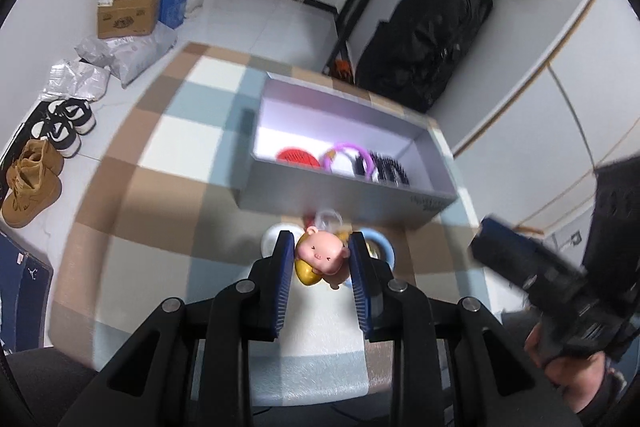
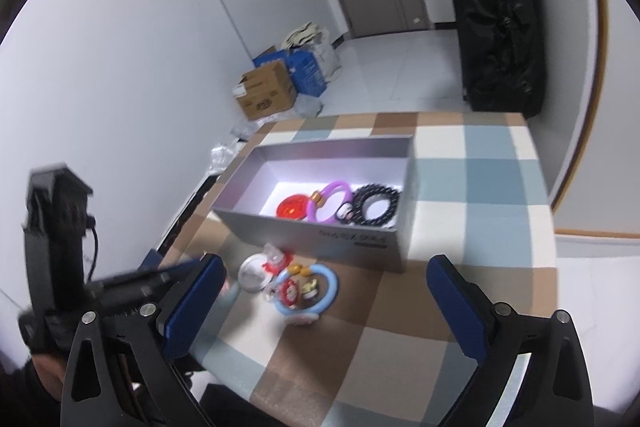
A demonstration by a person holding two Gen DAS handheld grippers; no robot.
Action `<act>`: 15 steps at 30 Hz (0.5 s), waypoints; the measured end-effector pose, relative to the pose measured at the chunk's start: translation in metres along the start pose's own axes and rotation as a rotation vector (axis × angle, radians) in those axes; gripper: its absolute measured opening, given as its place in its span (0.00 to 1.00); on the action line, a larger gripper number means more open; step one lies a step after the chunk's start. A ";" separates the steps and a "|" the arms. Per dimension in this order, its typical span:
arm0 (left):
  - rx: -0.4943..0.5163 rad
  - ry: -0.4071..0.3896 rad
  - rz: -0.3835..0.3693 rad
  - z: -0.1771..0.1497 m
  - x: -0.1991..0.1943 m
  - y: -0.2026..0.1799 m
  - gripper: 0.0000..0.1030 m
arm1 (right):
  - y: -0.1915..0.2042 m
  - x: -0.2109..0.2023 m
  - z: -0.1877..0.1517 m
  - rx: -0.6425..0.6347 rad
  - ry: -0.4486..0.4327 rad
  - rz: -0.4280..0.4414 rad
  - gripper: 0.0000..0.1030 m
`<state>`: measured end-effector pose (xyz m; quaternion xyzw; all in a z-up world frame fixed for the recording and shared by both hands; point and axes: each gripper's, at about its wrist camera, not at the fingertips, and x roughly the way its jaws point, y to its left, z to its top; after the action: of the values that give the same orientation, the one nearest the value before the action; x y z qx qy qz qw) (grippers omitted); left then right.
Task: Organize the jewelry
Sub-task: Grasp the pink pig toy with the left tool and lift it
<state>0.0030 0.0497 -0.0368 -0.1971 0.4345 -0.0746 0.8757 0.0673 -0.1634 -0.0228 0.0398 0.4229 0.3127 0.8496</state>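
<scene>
The left gripper (image 1: pixel 320 259) pinches a pink pig charm (image 1: pixel 322 253) just in front of the grey box (image 2: pixel 320 227) holding a red disc (image 2: pixel 291 207), purple ring (image 2: pixel 330 201) and black beads (image 2: pixel 376 205), while the right gripper (image 2: pixel 324 291) hangs wide open over the checked table (image 2: pixel 480 187).

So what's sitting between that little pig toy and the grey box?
In the left wrist view, a clear plastic loop and something small and red lie between the pig figure and the grey box; the rest is checked tablecloth.

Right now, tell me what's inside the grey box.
The grey box holds a red round piece, a purple bangle with a small gold bead, and a black beaded bracelet, all near its front wall. That wall hides the floor just behind it.
</scene>
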 end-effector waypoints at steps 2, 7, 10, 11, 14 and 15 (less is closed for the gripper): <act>-0.029 -0.014 -0.008 0.005 -0.003 0.006 0.21 | 0.006 0.008 -0.003 -0.014 0.039 0.029 0.87; -0.096 -0.043 -0.021 0.014 -0.009 0.021 0.21 | 0.019 0.029 -0.010 -0.054 0.120 0.051 0.77; -0.129 -0.058 -0.032 0.018 -0.012 0.029 0.21 | 0.027 0.039 -0.013 -0.077 0.155 0.062 0.65; -0.135 -0.059 -0.036 0.019 -0.013 0.030 0.21 | 0.031 0.043 -0.014 -0.090 0.164 0.060 0.60; -0.151 -0.063 -0.048 0.021 -0.014 0.035 0.21 | 0.038 0.051 -0.015 -0.122 0.184 0.045 0.47; -0.151 -0.062 -0.053 0.021 -0.014 0.035 0.21 | 0.039 0.054 -0.015 -0.127 0.189 0.040 0.45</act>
<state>0.0100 0.0919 -0.0294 -0.2762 0.4064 -0.0585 0.8690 0.0605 -0.1046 -0.0566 -0.0354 0.4795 0.3582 0.8003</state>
